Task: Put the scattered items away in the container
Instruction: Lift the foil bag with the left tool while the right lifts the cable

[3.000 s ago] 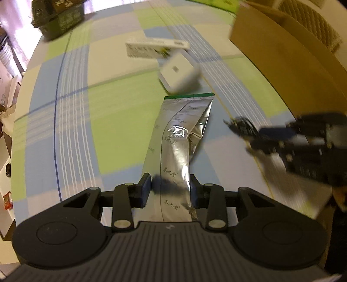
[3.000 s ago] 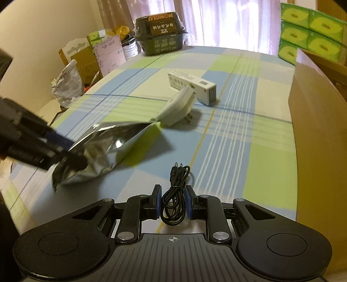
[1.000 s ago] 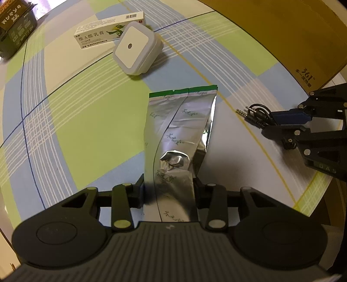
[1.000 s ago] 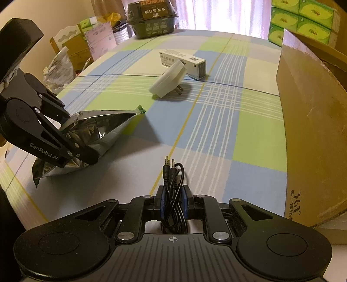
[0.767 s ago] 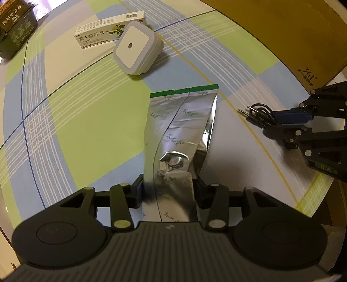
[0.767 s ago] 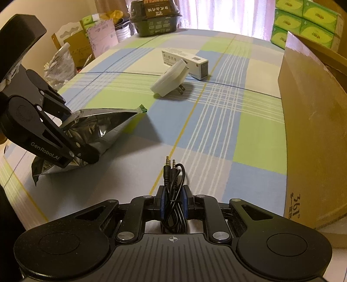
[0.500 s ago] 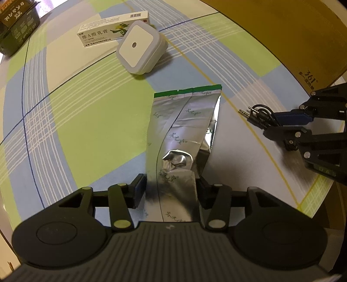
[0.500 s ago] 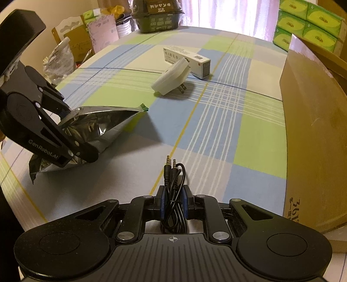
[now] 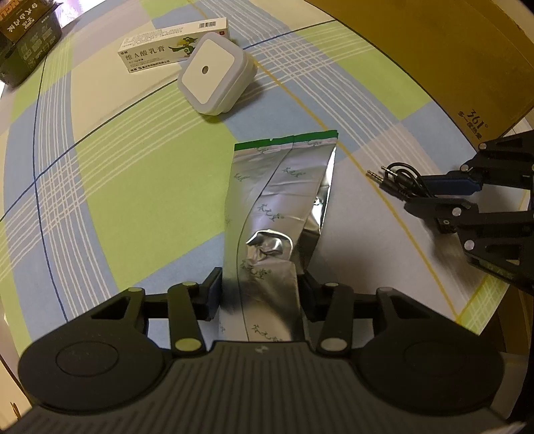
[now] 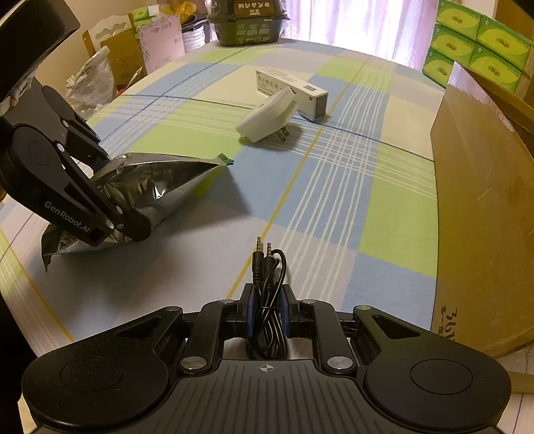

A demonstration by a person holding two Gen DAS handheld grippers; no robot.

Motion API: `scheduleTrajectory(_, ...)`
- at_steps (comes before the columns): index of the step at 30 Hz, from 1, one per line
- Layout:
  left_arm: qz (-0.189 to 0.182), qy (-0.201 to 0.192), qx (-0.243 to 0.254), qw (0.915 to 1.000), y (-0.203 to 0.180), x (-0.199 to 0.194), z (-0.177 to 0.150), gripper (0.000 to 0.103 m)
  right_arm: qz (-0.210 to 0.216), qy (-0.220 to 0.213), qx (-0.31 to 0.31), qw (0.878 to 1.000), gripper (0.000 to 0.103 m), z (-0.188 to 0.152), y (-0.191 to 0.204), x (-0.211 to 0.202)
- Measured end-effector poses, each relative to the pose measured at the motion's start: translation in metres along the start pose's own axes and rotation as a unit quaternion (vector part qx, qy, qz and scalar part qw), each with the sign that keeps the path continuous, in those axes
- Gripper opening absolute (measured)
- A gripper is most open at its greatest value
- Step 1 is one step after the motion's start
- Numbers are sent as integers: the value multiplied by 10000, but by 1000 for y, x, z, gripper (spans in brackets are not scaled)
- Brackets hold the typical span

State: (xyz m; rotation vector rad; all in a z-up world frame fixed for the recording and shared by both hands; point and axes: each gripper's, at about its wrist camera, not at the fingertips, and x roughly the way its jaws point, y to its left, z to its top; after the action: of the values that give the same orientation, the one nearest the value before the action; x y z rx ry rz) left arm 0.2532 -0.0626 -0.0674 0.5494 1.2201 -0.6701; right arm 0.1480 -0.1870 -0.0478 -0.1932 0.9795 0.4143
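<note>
Checked tablecloth [image 10: 333, 187] in green, blue and cream covers the table; a curtained window glows at the far end. Left gripper [image 9: 258, 290]: fingers pressed in on the lower part of a silver foil pouch [image 9: 280, 200], which is crumpled between the pads; the pouch's green-edged end points away across the cloth, and in the right wrist view the pouch [image 10: 150, 187] sags with its bottom corner near the cloth, contact not clear. Right gripper [image 10: 266, 310]: blue-padded fingers closed on a coiled black audio cable [image 10: 267, 277], two jack plugs sticking forward past the fingertips; seen from the left wrist, the right gripper [image 9: 424, 192] is to the pouch's right with the cable [image 9: 397, 178] above the cloth. Beyond the pouch, a white square plug-in night light [image 9: 213, 78] rests tilted on the cloth, prongs visible on its underside, just beside a white ointment carton [image 9: 173, 45]. Brown cardboard box [image 10: 484, 207], printed "361°", stands along the right edge of the table, its inside not visible. Dark green printed package [image 10: 248, 23] sits at the far end; green tissue packs [image 10: 474, 43] are stacked behind the box.
</note>
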Motion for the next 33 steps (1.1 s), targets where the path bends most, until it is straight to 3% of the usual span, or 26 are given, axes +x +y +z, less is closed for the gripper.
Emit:
scheduleTrajectory(10,85,-103,-68,9999,-4,-4,-4,35,64,-9,271,9996,18,-9,-2,-10)
scheduleTrajectory(23,-24,-269,-261,9993,-13,-24,-17,34,44,-249,375,9990,18,-12,-1,-37)
scheduleTrajectory(33,59,-372,-117,9992,-23,-51,-15,34,18,-543,469,9974,18,-11,4,-63)
